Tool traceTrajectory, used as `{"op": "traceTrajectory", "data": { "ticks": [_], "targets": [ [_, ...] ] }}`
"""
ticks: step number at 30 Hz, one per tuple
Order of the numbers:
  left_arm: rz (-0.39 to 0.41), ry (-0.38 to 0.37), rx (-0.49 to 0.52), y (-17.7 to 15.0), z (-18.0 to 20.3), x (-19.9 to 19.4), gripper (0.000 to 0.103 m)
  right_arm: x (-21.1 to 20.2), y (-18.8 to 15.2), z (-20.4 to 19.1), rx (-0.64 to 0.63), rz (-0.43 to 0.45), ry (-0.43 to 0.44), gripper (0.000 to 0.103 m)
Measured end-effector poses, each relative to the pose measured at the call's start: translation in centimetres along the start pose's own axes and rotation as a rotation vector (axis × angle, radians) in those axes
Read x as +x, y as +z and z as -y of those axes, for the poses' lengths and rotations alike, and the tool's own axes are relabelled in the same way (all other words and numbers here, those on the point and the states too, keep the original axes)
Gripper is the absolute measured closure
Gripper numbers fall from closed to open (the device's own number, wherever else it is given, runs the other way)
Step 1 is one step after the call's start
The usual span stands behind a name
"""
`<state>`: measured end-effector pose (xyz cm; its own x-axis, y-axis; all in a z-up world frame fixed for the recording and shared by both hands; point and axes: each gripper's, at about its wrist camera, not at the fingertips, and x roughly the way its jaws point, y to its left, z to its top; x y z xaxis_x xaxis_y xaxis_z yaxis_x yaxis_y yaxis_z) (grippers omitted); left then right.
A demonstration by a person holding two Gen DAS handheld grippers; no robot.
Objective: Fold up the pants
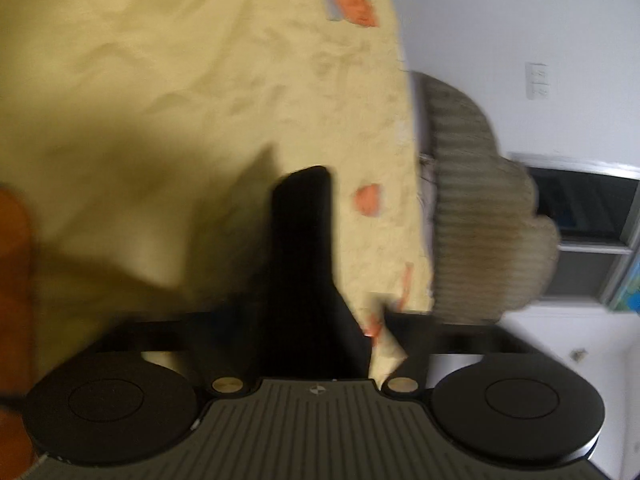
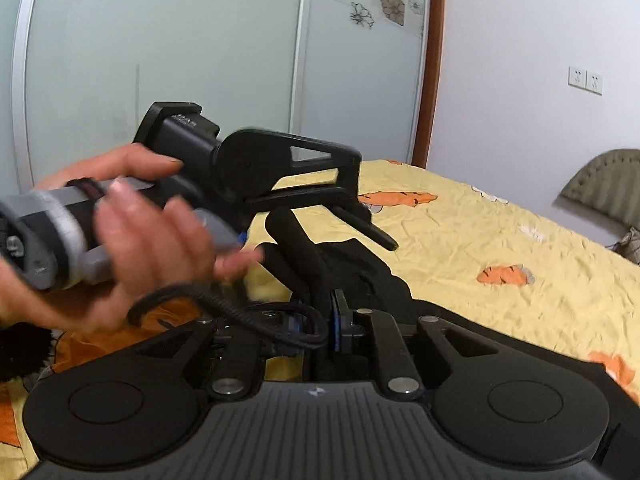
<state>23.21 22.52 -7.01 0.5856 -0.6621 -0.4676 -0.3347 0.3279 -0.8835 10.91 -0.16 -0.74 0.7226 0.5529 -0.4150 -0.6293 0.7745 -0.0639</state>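
The pants are black. In the right wrist view, my right gripper (image 2: 334,316) is shut on a bunched fold of the black pants (image 2: 360,268), held just above the yellow bedsheet (image 2: 460,240). My left gripper (image 2: 360,216), held in a bare hand, hovers over the same bunch, its fingers reaching into the cloth; whether they grip it is hidden. In the blurred left wrist view, a dark strip of the pants (image 1: 304,272) runs up the middle, hiding the fingers.
The bed has a yellow sheet with orange animal prints (image 2: 504,276). A grey-green padded chair (image 2: 608,184) stands at the far right by a white wall; it also shows in the left wrist view (image 1: 476,216). Frosted sliding wardrobe doors (image 2: 160,60) stand behind.
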Motion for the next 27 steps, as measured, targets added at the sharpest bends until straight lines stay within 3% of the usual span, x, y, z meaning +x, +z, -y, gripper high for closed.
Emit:
{"op": "traceTrajectory", "data": {
  "ticks": [3, 6, 8, 10, 11, 15, 16, 19, 27],
  "targets": [
    [0.023, 0.056, 0.055, -0.2, 0.7, -0.1, 0.079, -1.7, -0.4, 1.1, 0.079, -0.016, 0.087, 0.088],
    [0.045, 0.103, 0.176, -0.9, 2.0, -0.5, 0.081, -4.5, -0.8, 5.1, 0.279, 0.085, 0.217, 0.088],
    [0.074, 0.135, 0.289, -2.1, 3.6, -0.9, 0.082, -5.1, -1.0, 7.7, 0.401, 0.108, 0.154, 0.088],
    [0.131, 0.204, 0.439, -4.3, 6.0, -1.4, 0.082, -4.1, -0.8, 8.6, 0.381, 0.049, 0.017, 0.088],
    [0.158, 0.231, 0.513, -5.8, 7.3, -1.7, 0.082, -3.5, -0.8, 8.6, 0.359, 0.024, -0.012, 0.088],
    [0.226, 0.273, 0.692, -11.0, 11.2, -3.0, 0.084, -2.7, -1.0, 8.1, 0.452, 0.069, 0.108, 0.088],
    [0.259, 0.306, 0.731, -12.3, 12.2, -3.1, 0.084, -3.0, -0.9, 7.8, 0.455, 0.09, 0.103, 0.088],
    [0.308, 0.313, 0.792, -15.5, 14.2, -2.9, 0.084, -5.1, -0.8, 7.7, 0.463, 0.144, 0.093, 0.088],
    [0.272, 0.231, 0.87, -22.9, 18.7, 0.7, 0.083, -12.0, -3.5, 13.0, 0.612, 0.27, 0.027, 0.088]
  ]
}}
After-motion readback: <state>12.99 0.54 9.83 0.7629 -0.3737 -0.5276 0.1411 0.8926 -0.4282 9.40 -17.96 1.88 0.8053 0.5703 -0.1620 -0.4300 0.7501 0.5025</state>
